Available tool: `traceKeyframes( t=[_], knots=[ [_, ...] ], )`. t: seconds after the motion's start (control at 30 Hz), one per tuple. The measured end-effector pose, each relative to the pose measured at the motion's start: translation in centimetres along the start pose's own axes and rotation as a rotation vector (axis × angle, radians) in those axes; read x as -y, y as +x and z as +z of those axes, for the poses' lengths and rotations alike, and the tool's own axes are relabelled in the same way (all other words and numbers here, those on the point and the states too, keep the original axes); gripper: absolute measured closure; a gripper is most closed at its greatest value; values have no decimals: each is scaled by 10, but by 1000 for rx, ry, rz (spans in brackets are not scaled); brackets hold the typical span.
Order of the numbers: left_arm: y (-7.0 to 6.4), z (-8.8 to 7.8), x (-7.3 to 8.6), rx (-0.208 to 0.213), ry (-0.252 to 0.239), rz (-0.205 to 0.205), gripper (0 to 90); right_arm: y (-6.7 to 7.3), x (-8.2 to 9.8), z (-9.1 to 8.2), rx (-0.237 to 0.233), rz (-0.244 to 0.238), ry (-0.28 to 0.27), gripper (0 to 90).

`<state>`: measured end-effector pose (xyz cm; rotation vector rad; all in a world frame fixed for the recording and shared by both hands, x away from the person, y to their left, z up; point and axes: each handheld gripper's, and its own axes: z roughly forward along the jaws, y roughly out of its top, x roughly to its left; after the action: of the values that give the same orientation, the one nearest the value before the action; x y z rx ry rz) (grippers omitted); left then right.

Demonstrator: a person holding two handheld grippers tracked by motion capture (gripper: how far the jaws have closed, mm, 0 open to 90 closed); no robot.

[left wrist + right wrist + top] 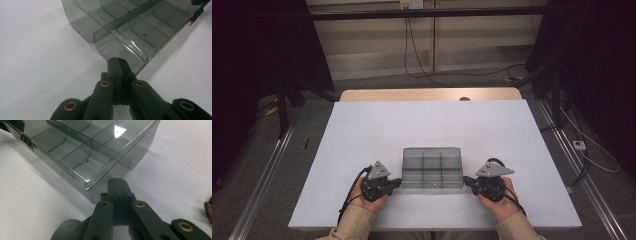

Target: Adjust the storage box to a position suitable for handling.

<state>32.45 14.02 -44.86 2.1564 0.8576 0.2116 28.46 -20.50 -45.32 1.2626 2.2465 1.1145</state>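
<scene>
So the box (432,167) is a smoky clear plastic organiser with its lid shut, sitting on the white table (362,130) toward the near edge, square between the two hands. From the high view you get the layout: left gripper (398,182) at the box's left end, right gripper (467,180) at its right end, both tips pointing in at the near corners, with hands wrapped around the bodies and cables trailing off toward the person. You also see floor cables and dark stands past the table's far side, which neither gripper view picks up. What the high view can't give you is the detail. The left gripper view looks along the left gripper (117,61) straight at a corner of the box (130,27), and you can make out curved dividers inside, a small hole in the floor of one compartment and a little latch on the long side. The right gripper view gives the mirror of that: the right gripper (117,181) just beside the box (100,147) corner, with the same dividers, hole and latch, plus a light glare on the lid. Both sets of jaws are closed all the way, pads pressed together with nothing between them. The tips look very close to the box corners, maybe touching, but I can't tell for sure.
</scene>
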Motion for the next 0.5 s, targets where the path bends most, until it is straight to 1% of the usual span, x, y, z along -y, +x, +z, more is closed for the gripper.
traceKeyframes(
  t=[0.03, 0.13, 0.17, 0.2, 0.3, 0.5],
  knots=[
    [0, 0, 0, 4, 0, -6, 900, 0, 0, 0, 0, 1, 0, 900],
    [0, 0, 0, 1, 0, -6, 900, 0, 0, 0, 2, -4, 1, 900],
    [0, 0, 0, 0, 1, 4, 900, 0, 0, 0, 1, -1, 0, 900],
    [0, 0, 0, 4, 1, -5, 900, 0, 0, 0, 2, -1, 0, 900],
    [1, 0, 0, 2, 2, 8, 900, 0, 0, 0, -2, 1, -1, 900],
    [1, 0, -1, 4, 6, 3, 900, -1, 0, 0, -6, -2, -3, 900]
  ],
)
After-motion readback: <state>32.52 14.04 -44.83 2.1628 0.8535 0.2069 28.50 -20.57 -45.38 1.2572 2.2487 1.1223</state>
